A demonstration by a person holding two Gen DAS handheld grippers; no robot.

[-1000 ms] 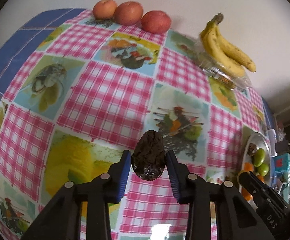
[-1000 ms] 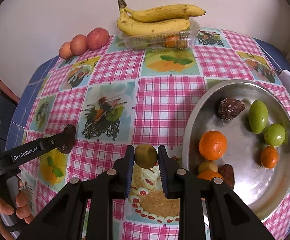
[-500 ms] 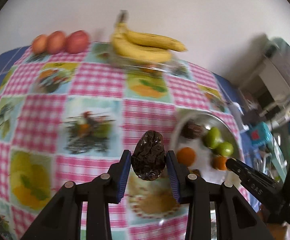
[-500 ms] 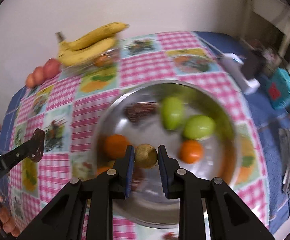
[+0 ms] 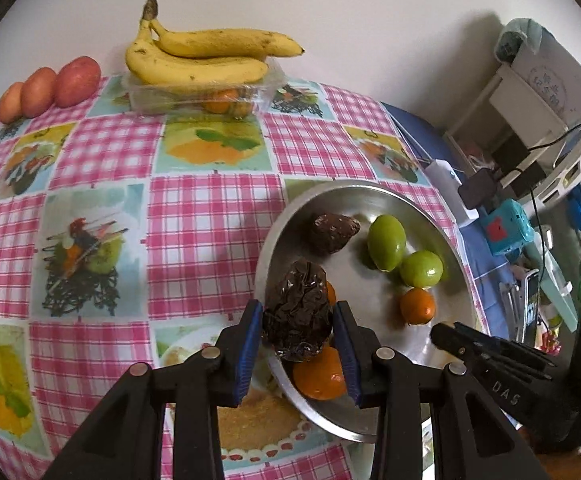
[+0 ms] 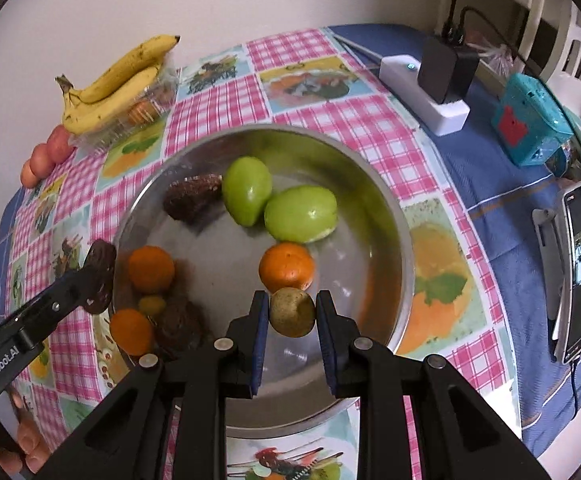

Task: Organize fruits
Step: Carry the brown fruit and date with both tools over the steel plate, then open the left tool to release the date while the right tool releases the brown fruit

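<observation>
My left gripper [image 5: 297, 334] is shut on a dark brown wrinkled fruit [image 5: 296, 312], held above the left rim of the metal bowl [image 5: 442, 240]. My right gripper [image 6: 293, 318] is shut on a small brownish-green round fruit [image 6: 293, 312], held above the near side of the bowl [image 6: 394, 208]. The bowl holds two green fruits [image 6: 274, 200], several oranges [image 6: 286, 266] and dark brown fruits [image 6: 192, 198]. The left gripper with its fruit also shows in the right wrist view [image 6: 100, 276], at the bowl's left rim.
Bananas [image 5: 202, 56] lie on a clear plastic box [image 5: 198, 94] at the back by the wall, with three reddish fruits [image 5: 50, 88] to their left. A white power strip [image 6: 426, 92], a teal box [image 6: 530, 120] and a phone [image 6: 578, 264] lie right of the bowl.
Both grippers have swung to the right with their fruits, from above the checked tablecloth to above the metal bowl. Both stay shut on their fruits.
</observation>
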